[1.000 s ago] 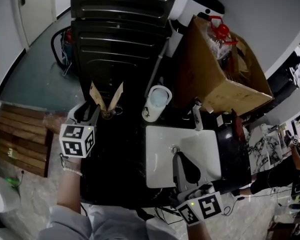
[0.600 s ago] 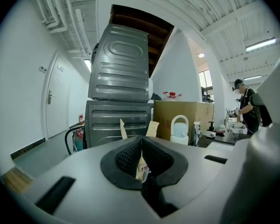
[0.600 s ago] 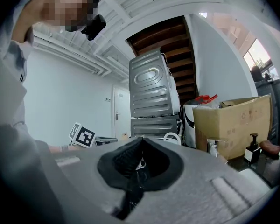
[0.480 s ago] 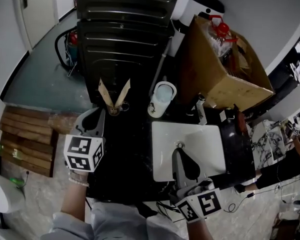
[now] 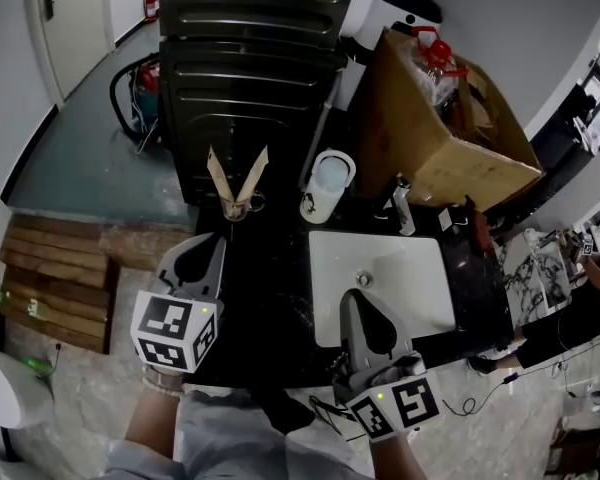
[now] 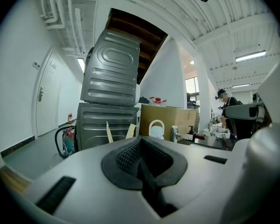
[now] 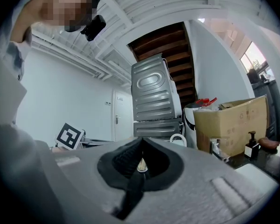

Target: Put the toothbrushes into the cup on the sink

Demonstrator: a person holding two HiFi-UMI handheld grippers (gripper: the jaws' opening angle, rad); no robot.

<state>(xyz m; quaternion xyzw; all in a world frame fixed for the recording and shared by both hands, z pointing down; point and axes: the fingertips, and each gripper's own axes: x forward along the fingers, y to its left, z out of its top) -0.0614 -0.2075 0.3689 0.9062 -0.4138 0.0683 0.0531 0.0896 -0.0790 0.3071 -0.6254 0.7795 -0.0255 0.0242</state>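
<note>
A clear cup stands at the back of the black counter, left of the white sink. Two beige toothbrushes lean apart in it like a V. In the left gripper view their tops show above the jaws, while the cup itself is hidden. My left gripper is shut and empty, a short way in front of the cup. My right gripper hangs over the near rim of the sink, shut with nothing held.
A white jug stands right of the cup, and a tap behind the basin. A large cardboard box fills the back right. Stacked grey machines rise behind the counter. Wooden pallets lie on the floor at left.
My left gripper has drawn back from the cup toward me and its jaws have shut. Both toothbrushes stay in the cup. The right gripper has hardly moved.
</note>
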